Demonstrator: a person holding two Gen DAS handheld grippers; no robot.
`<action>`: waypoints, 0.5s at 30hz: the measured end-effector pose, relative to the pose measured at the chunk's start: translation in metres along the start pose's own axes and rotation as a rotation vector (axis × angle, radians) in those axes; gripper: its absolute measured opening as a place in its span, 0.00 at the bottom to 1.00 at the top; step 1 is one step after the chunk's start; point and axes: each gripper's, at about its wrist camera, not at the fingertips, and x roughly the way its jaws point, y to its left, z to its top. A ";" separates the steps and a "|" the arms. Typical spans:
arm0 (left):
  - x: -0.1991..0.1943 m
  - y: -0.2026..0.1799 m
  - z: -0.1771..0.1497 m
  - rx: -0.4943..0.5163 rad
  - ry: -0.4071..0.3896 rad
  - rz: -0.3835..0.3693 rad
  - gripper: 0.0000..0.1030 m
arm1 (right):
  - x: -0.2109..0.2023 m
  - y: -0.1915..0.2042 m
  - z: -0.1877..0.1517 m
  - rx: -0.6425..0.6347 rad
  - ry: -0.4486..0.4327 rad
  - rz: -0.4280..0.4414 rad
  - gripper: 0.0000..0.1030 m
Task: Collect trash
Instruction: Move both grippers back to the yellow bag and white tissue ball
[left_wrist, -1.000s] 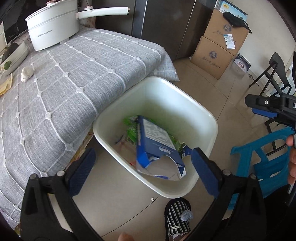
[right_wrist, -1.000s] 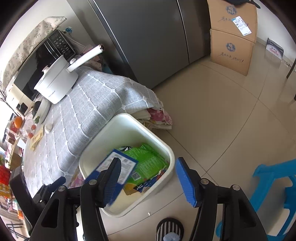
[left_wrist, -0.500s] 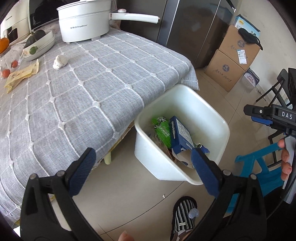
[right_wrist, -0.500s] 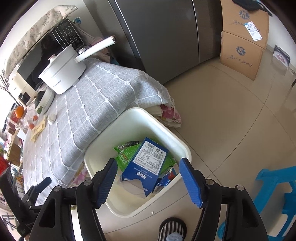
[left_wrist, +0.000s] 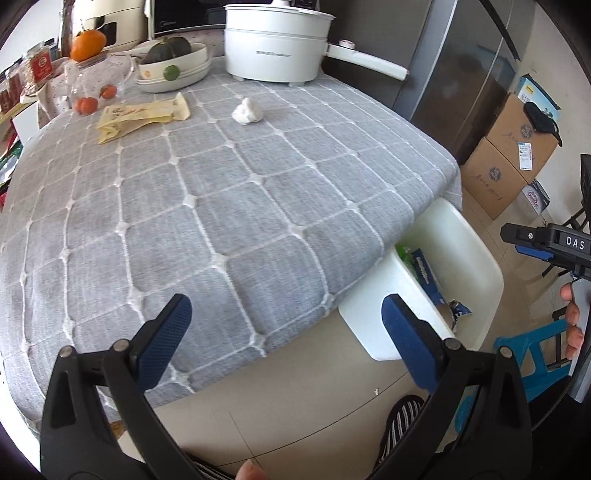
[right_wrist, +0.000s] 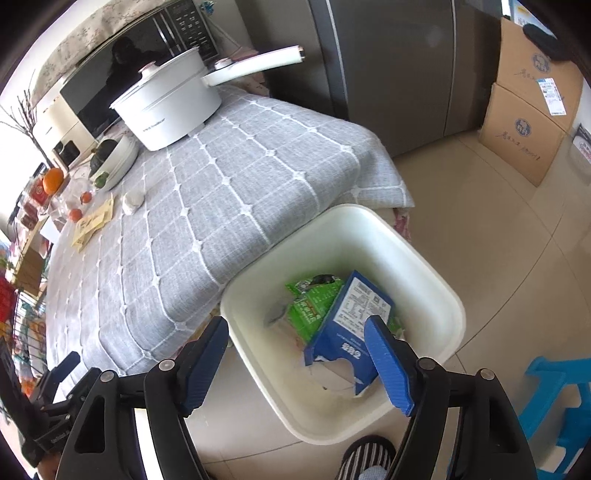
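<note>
A white bin (right_wrist: 439, 280) stands on the floor against the table's corner, holding a torn blue carton (right_wrist: 351, 325) and green wrappers (right_wrist: 314, 302). My right gripper (right_wrist: 301, 358) hovers above the bin's near rim, its jaws opening with nothing between them. My left gripper (left_wrist: 284, 332) is open and empty over the near edge of the grey quilted tablecloth (left_wrist: 221, 192). On the cloth's far side lie a crumpled white tissue (left_wrist: 246, 110) and a yellow wrapper (left_wrist: 140, 116). The bin (left_wrist: 373, 317) shows at right in the left wrist view, with the blue carton (left_wrist: 424, 273) inside.
A white pot (left_wrist: 275, 48) with a long handle, a bowl of produce (left_wrist: 173, 66), small tomatoes and an orange sit at the table's back. A fridge (right_wrist: 388, 74), cardboard boxes (right_wrist: 528, 122), a blue stool (right_wrist: 550, 406) and a striped slipper (left_wrist: 402, 410) surround the bin.
The blue carton left the right gripper and fell into the bin, and those jaws widened. The left gripper swung from over the bin to over the tablecloth.
</note>
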 end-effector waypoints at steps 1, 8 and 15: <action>-0.001 0.010 0.002 -0.012 0.001 0.014 0.99 | 0.003 0.009 0.000 -0.012 0.003 0.004 0.75; 0.001 0.076 0.035 -0.009 -0.040 0.121 0.99 | 0.034 0.090 0.020 -0.150 0.003 -0.014 0.76; 0.026 0.148 0.092 -0.021 -0.052 0.159 0.99 | 0.075 0.157 0.057 -0.211 0.001 0.074 0.76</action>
